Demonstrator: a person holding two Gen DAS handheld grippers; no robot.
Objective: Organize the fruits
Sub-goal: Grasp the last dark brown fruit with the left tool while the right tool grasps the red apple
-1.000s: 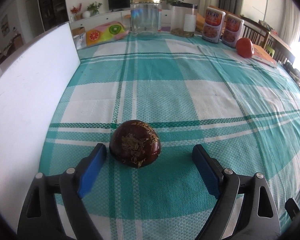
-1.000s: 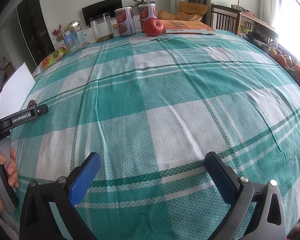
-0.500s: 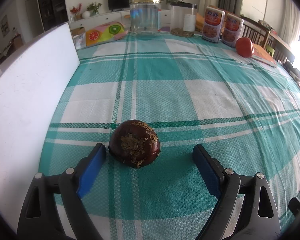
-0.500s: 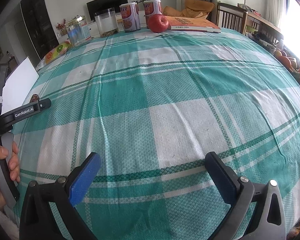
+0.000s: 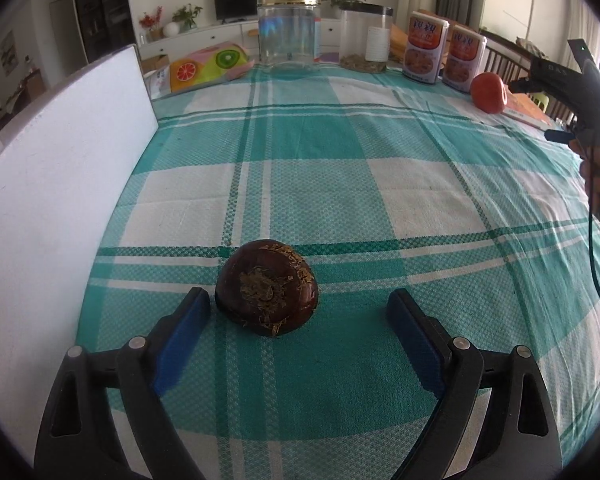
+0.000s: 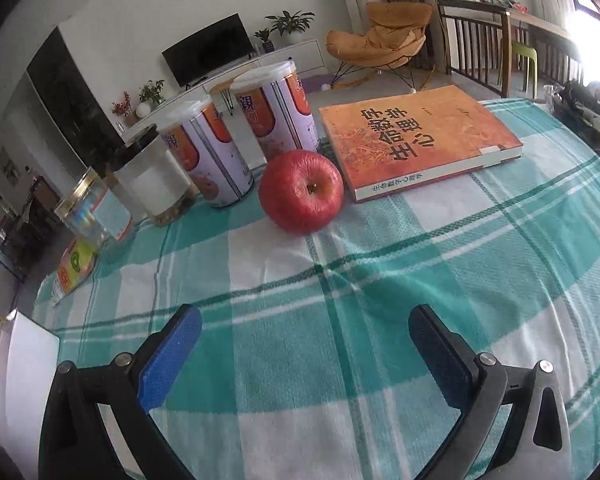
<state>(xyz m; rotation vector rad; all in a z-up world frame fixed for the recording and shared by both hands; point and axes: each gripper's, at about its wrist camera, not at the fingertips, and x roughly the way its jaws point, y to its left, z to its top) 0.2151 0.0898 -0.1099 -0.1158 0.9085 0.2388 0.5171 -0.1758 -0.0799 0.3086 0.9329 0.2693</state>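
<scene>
- Two fruits: dark round fruit [image 5: 266, 292] near the table's left edge, apple [image 6: 301, 191] at the far edge beside the book [image 6: 416, 136].
- left gripper [image 5: 298, 304] open, straddling the dark fruit without touching.
- right gripper [image 6: 305, 322] open, empty; apple dead ahead, well apart.

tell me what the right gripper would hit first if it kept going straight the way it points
Most likely bare tablecloth, since the right gripper points down at the table. The red apple lies further along that line; depth is unclear.
</scene>
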